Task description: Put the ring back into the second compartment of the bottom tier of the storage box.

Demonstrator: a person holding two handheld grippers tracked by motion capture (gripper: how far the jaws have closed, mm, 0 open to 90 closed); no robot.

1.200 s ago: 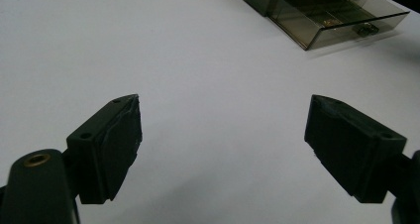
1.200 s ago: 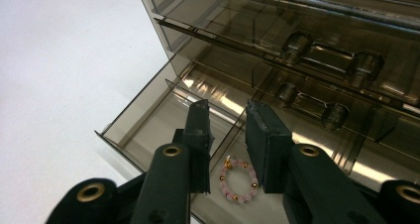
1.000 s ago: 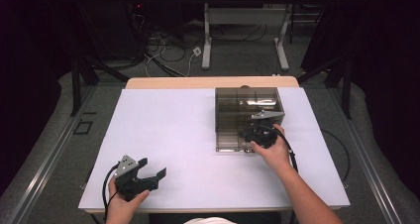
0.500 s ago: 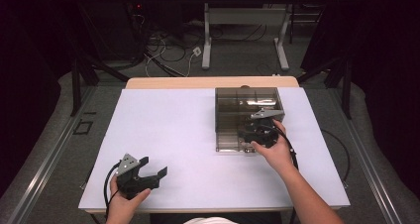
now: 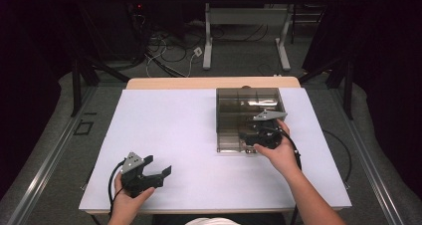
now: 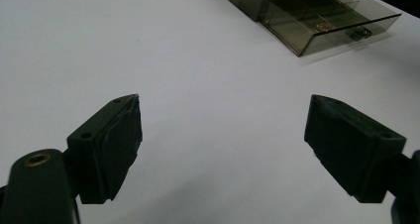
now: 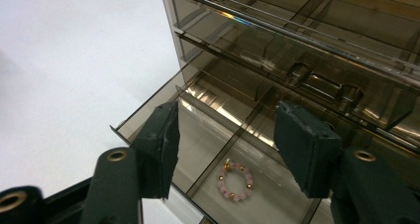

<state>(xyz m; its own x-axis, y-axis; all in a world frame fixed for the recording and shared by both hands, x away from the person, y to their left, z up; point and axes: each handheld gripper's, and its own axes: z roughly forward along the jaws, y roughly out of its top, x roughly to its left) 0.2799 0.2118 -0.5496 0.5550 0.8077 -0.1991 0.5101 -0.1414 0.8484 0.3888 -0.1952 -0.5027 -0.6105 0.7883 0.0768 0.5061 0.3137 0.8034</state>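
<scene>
- Since the earlier frame, the right gripper point(image 7: 225, 149) has barely shifted; its jaws have just been opening, nothing between the pads.
- It hangs over the open bottom drawer point(image 7: 148, 110) of the smoky drawer organizer point(image 5: 249, 118) near the table point(image 5: 189, 130)'s far right corner.
- A pink bead bracelet point(image 7: 234, 180) lies in that drawer.
- The left gripper point(image 6: 223, 144) gapes wide and empty near the front left corner.

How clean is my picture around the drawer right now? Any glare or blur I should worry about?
Right gripper view: bright glare streaks on the smoky organizer, but the pink bead bracelet in the open drawer stays readable between the right claw jaws, which have just been opening. Left gripper view: the near jaws look soft. High view: evenly lit white table, dark surroundings.
</scene>
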